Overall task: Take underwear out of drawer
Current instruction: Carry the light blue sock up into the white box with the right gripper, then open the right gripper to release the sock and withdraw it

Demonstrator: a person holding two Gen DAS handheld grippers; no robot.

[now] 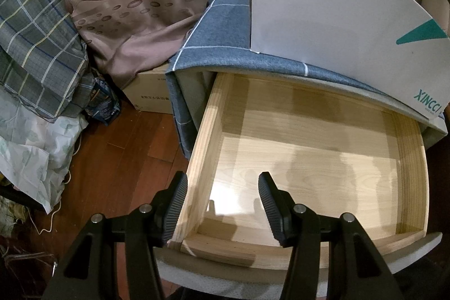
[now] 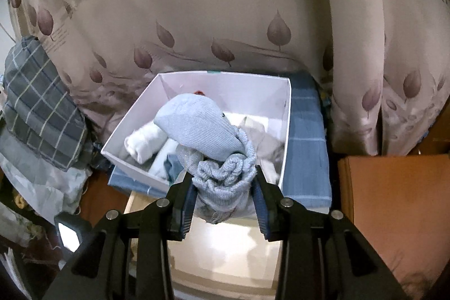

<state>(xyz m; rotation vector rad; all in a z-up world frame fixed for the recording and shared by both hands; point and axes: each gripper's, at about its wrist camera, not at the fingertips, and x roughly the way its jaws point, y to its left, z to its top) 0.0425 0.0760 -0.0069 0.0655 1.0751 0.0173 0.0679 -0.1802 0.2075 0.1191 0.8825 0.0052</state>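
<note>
A pale-blue knitted garment (image 2: 222,176) is clamped by the right gripper (image 2: 223,201) above the white box (image 2: 284,131) of rolled clothes (image 2: 143,144). The pulled-out wooden drawer (image 1: 206,137) is straddled by the spread left gripper (image 1: 222,204).

Dim room, fisheye-warped edges

Pulled-out wooden drawer (image 1: 309,159), pale bare bottom lit, at 5 o'clock in the left wrist view. Above it, a cabinet top draped in blue checked cloth (image 1: 225,47), bearing a white cardboard box (image 1: 323,13) at 1 o'clock. Dark red wood floor (image 1: 121,165) at 8 o'clock, carrying a brown carton (image 1: 149,94) and heaped plaid bedding (image 1: 36,47) at 9 o'clock.
</note>
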